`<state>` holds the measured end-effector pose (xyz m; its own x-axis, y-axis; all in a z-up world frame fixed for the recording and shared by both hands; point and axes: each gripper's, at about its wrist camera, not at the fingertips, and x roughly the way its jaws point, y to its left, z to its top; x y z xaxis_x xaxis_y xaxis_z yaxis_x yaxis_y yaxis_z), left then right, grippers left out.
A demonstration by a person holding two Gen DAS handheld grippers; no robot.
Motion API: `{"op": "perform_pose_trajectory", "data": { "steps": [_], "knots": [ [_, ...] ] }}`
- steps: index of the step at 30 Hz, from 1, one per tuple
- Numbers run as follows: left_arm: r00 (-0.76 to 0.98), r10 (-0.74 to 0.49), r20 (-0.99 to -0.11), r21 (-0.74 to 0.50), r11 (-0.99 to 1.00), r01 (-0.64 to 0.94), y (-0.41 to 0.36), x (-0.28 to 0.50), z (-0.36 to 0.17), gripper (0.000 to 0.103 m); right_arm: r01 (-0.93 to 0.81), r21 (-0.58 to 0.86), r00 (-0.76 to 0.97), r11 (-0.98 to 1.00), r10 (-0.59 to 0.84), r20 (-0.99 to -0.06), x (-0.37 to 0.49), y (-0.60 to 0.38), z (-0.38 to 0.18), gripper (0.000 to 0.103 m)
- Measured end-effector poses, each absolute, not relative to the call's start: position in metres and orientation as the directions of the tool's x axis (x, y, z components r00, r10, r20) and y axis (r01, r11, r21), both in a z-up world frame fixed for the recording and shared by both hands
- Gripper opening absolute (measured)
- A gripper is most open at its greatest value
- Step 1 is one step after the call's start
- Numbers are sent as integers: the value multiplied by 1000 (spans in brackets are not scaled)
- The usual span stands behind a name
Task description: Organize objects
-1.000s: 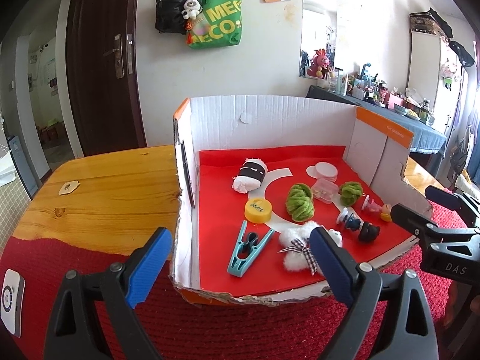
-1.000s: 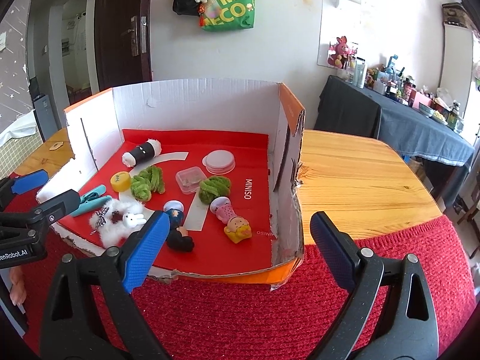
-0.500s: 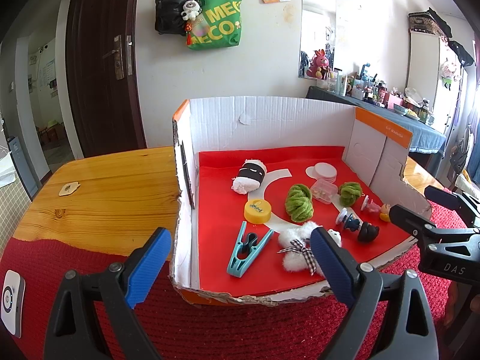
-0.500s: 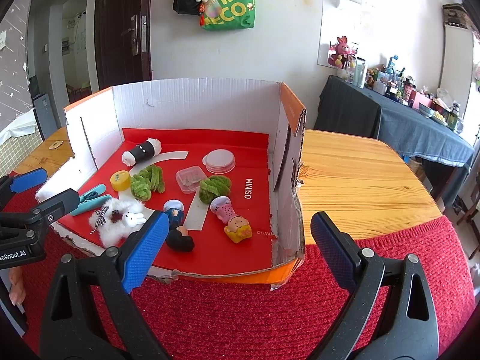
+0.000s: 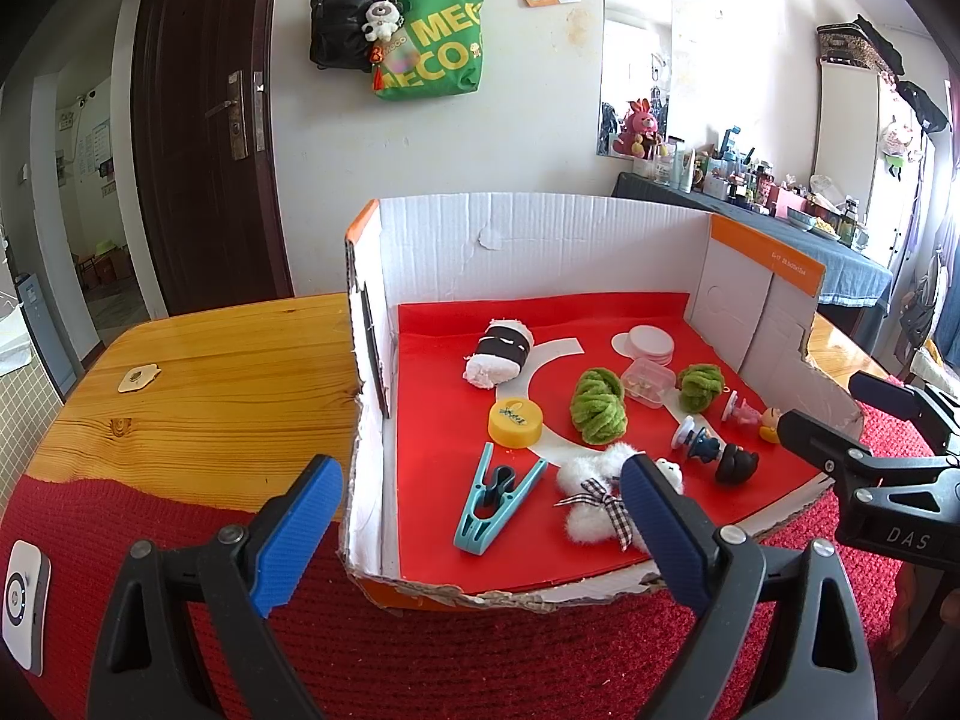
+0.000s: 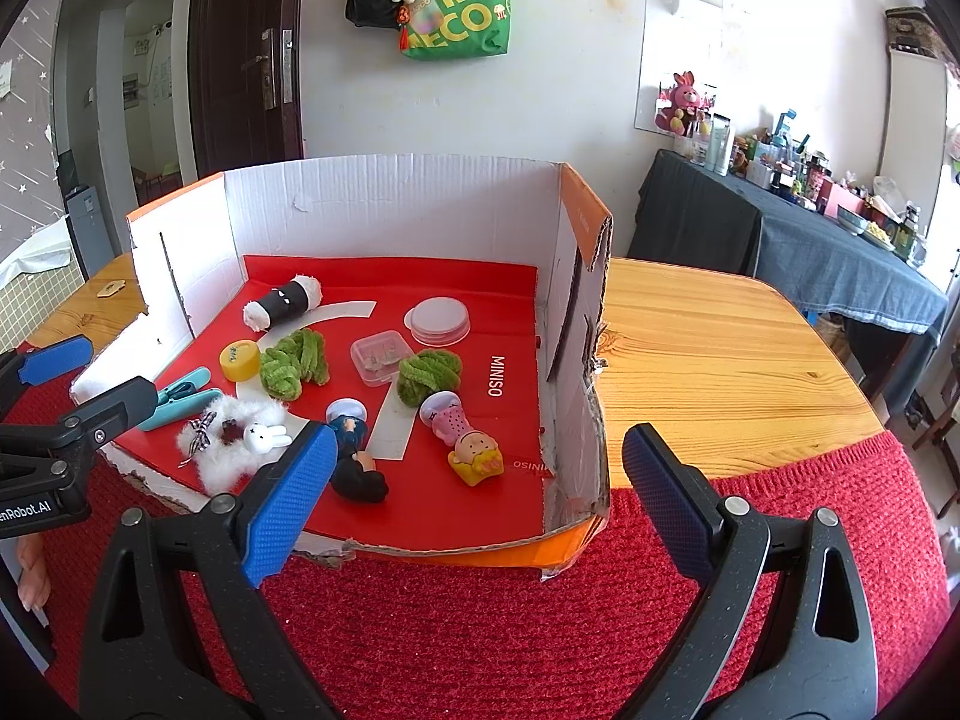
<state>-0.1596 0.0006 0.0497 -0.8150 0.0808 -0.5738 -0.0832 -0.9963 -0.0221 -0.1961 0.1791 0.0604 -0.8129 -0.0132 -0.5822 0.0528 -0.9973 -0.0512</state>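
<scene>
Both the left gripper [image 5: 480,516] and the right gripper [image 6: 477,495] stood wide apart, holding nothing, low in their frames. Every small item, from the teal clip [image 5: 495,501] to the green yarn balls [image 6: 294,363], lay scattered mid-frame inside the cardboard box [image 5: 540,234]. Whether that was the sorted result or clutter awaiting sorting could not be judged.

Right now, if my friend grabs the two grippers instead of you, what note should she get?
Left gripper: open, empty, hovering over the red mat at the box's near-left corner.
Right gripper: open, empty, at the near-right corner.
All small things lie loose on the red floor of the cardboard box: teal clip, yellow cap, two green yarn knots, fluffy white rabbit charm, two figurines, clear case, white discs, black-banded towel roll.
Nothing is held. Whether this spread is sorted or awaiting sorting, the views cannot tell.
</scene>
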Motion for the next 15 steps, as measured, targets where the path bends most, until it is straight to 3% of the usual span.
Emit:
{"op": "perform_pose_trajectory", "data": {
  "steps": [15],
  "knots": [
    [-817,84,-571,-22,-996,-87,1,-159,50,96,50,-53,-818,-997,-10,-575,-194,180,61,98]
  ]
}}
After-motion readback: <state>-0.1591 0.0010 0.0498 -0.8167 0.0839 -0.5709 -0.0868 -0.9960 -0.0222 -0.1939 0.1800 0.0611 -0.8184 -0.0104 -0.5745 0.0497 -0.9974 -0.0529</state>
